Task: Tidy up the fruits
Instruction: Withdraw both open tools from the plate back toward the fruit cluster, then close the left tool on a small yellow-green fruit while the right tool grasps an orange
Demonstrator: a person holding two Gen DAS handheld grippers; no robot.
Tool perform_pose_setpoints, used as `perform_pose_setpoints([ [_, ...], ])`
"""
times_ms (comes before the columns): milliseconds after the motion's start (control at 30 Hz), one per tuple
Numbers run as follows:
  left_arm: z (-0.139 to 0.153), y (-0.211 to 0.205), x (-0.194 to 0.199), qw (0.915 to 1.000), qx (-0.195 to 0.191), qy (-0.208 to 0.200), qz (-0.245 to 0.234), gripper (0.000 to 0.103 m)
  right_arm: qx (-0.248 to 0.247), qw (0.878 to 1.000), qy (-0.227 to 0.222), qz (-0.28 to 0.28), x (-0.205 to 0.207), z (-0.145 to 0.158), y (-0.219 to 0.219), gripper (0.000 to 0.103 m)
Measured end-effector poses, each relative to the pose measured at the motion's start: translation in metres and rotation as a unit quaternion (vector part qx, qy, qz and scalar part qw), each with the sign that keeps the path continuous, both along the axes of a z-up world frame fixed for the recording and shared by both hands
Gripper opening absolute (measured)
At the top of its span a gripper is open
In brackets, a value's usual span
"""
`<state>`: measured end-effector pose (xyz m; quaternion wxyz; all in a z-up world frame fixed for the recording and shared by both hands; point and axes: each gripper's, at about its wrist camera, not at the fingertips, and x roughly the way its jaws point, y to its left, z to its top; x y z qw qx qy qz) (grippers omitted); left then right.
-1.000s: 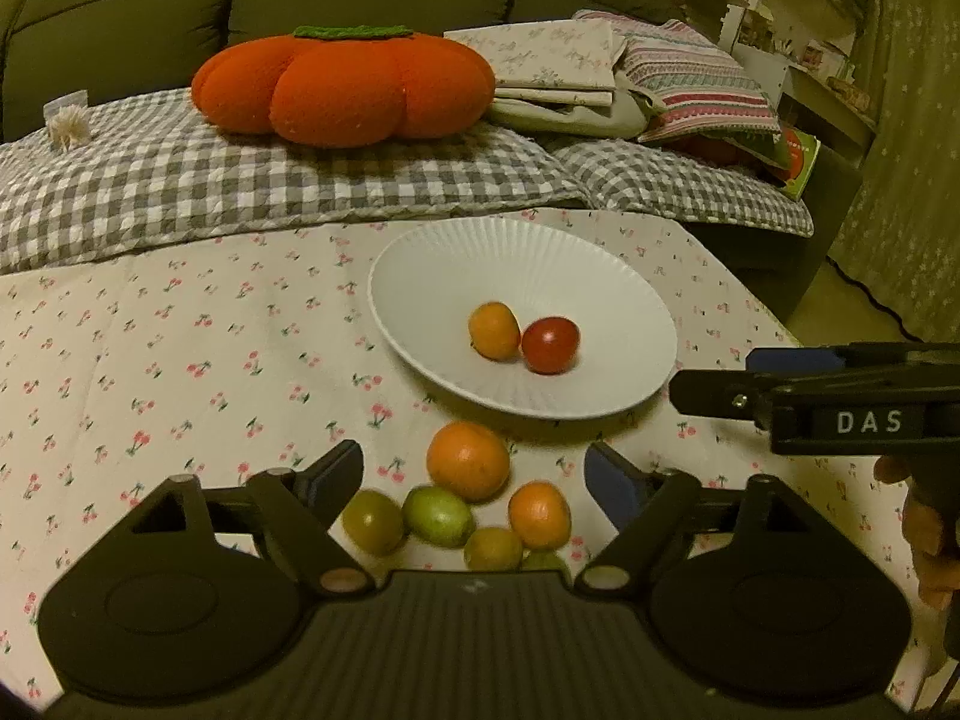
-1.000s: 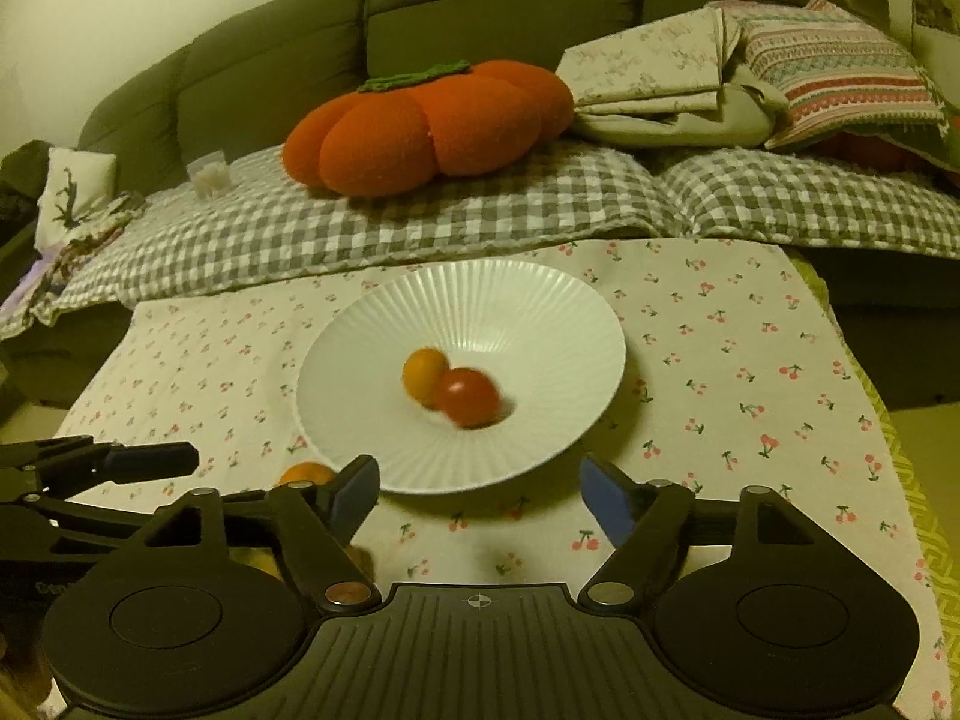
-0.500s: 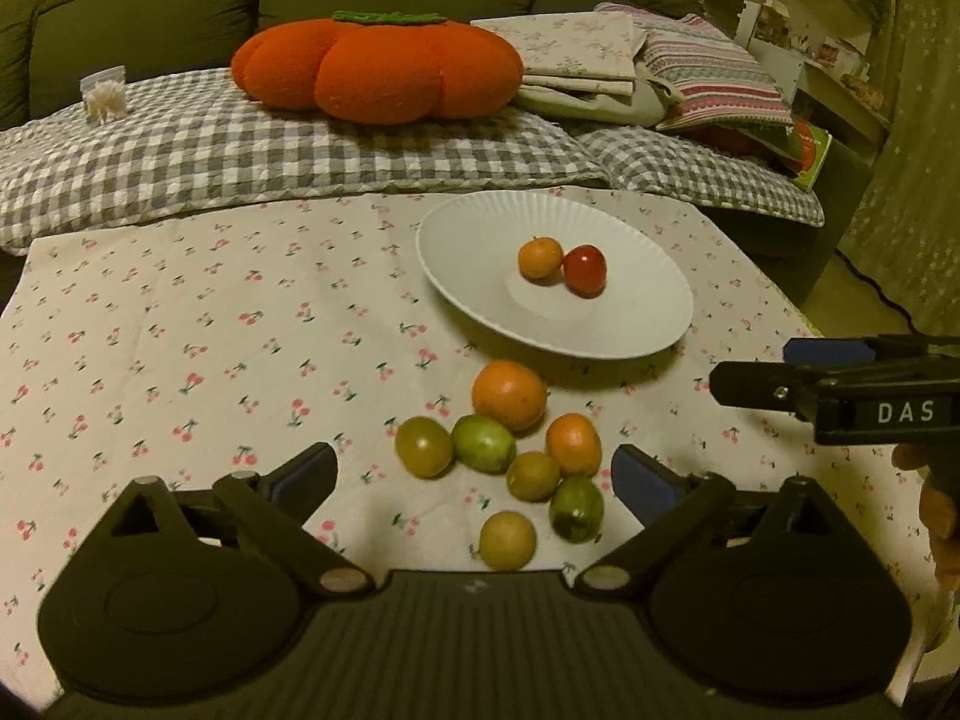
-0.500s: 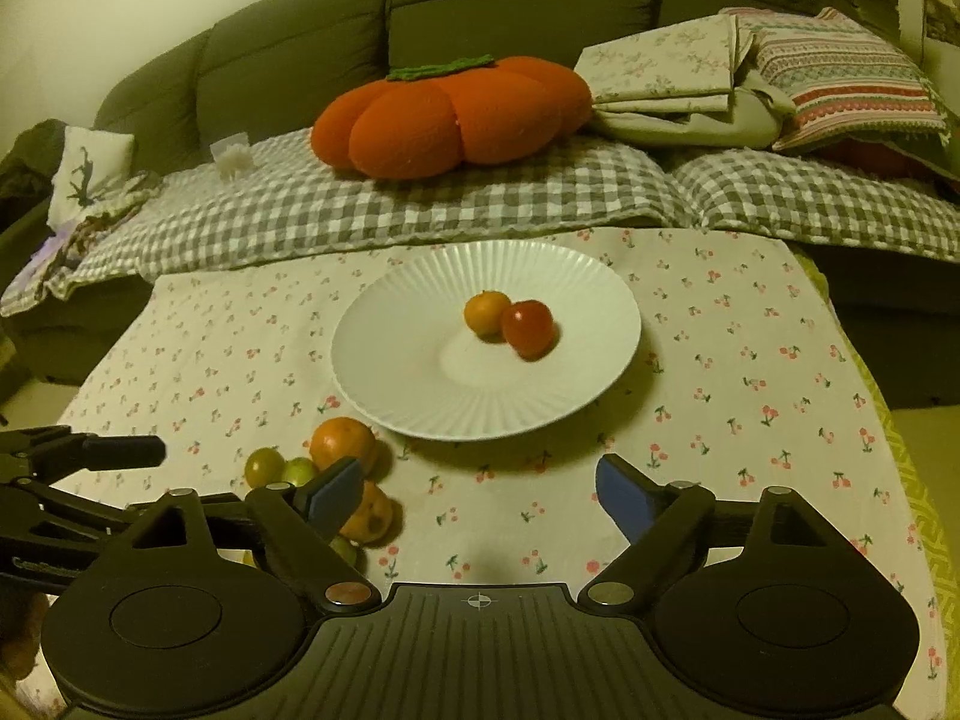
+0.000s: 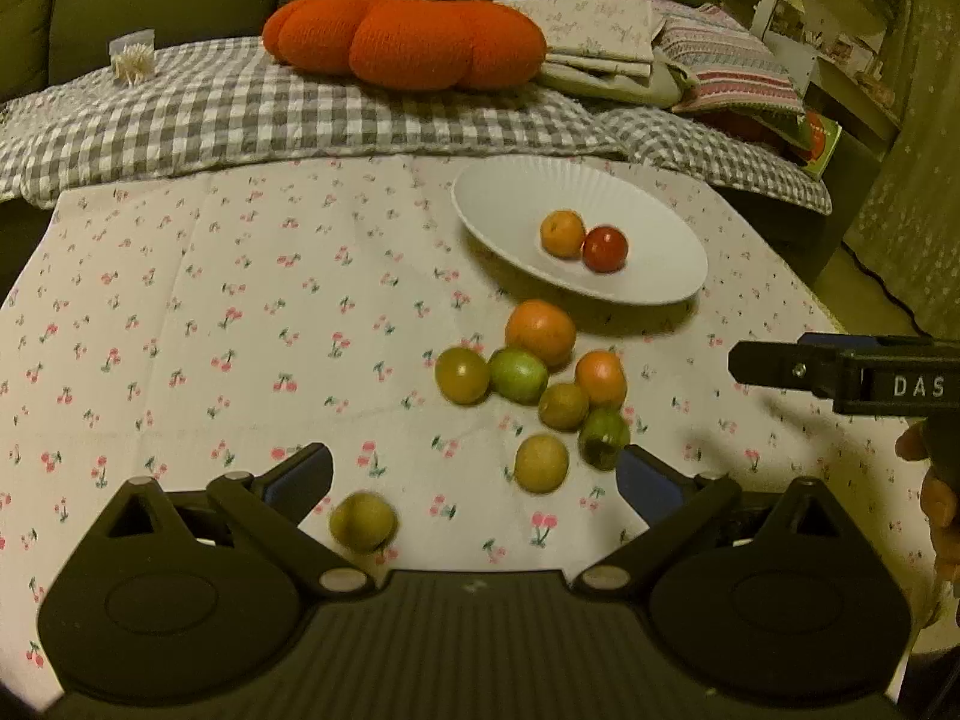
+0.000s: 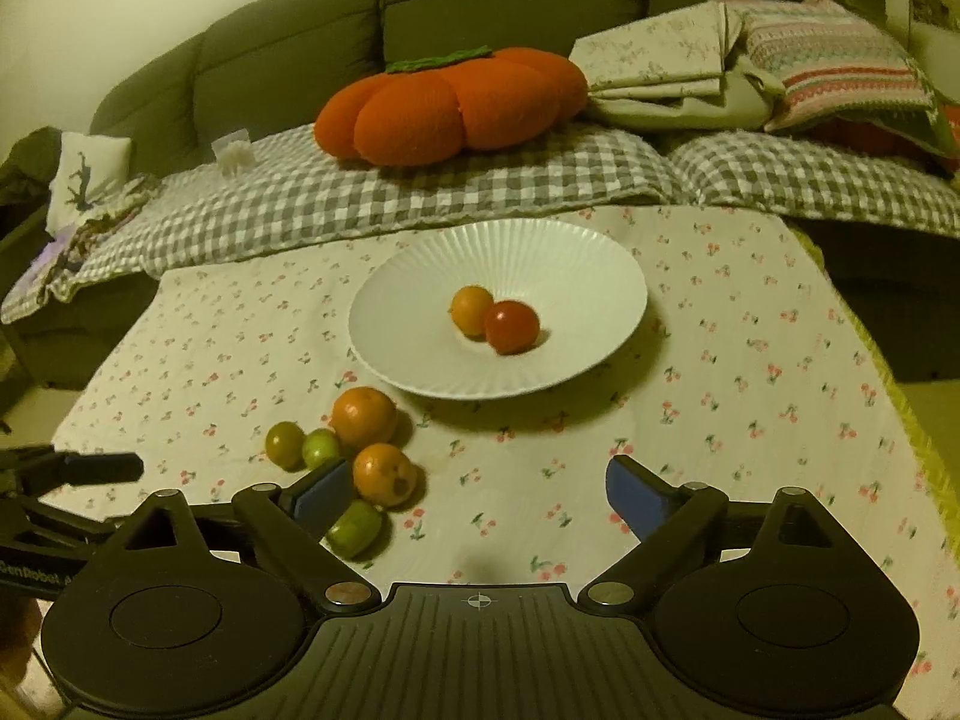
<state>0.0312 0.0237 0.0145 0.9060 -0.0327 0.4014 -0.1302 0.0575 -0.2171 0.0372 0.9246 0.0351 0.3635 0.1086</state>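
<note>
A white ribbed plate [image 5: 516, 204] [image 6: 420, 324] holds a small orange fruit [image 5: 562, 233] and a red one [image 5: 605, 248]. In front of it, several loose fruits lie on the cherry-print cloth: a large orange [image 5: 540, 333] [image 6: 363, 417], a smaller orange [image 5: 600, 379] [image 6: 384, 474], and green and yellow ones [image 5: 518, 375]. My left gripper [image 5: 474, 471] is opening; a blurred yellow-green fruit [image 5: 363, 522] lies on the cloth near its left finger, unheld. My right gripper [image 6: 480, 483] is opening too, with nothing gripped; a green fruit [image 6: 354, 531] lies by its left finger.
An orange pumpkin cushion [image 5: 408, 39] and folded linens [image 6: 660, 72] lie on the checked sofa cover behind the table. The table's right edge [image 6: 900, 396] drops to the floor. Each gripper shows at the side of the other's view [image 5: 780, 363] [image 6: 90, 468].
Both views have drawn back from the plate, bringing more loose fruits into sight. Both pairs of jaws have spread wider. A blurred yellow-green fruit now shows by the left gripper's left finger.
</note>
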Motion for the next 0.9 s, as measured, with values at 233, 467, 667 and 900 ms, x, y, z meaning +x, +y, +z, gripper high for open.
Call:
perform_pose_setpoints([
  [233,-0.014,0.012,-0.002,0.9998,0.018,-0.003,0.003,0.1,-0.004,1.0,0.006,-0.005,0.0,-0.012,0.007,0.093],
  [467,-0.022,0.029,0.015,0.9995,0.026,-0.012,0.016,0.099,-0.02,0.999,0.007,-0.025,0.008,-0.026,0.008,0.093],
  [667,-0.026,0.03,0.032,0.9998,0.013,-0.012,0.003,0.089,-0.005,0.999,0.028,-0.017,0.02,-0.039,0.012,0.093],
  [900,-0.031,0.019,0.048,0.9995,0.015,-0.004,-0.027,0.061,-0.005,0.999,0.036,0.032,0.027,-0.044,0.03,0.093],
])
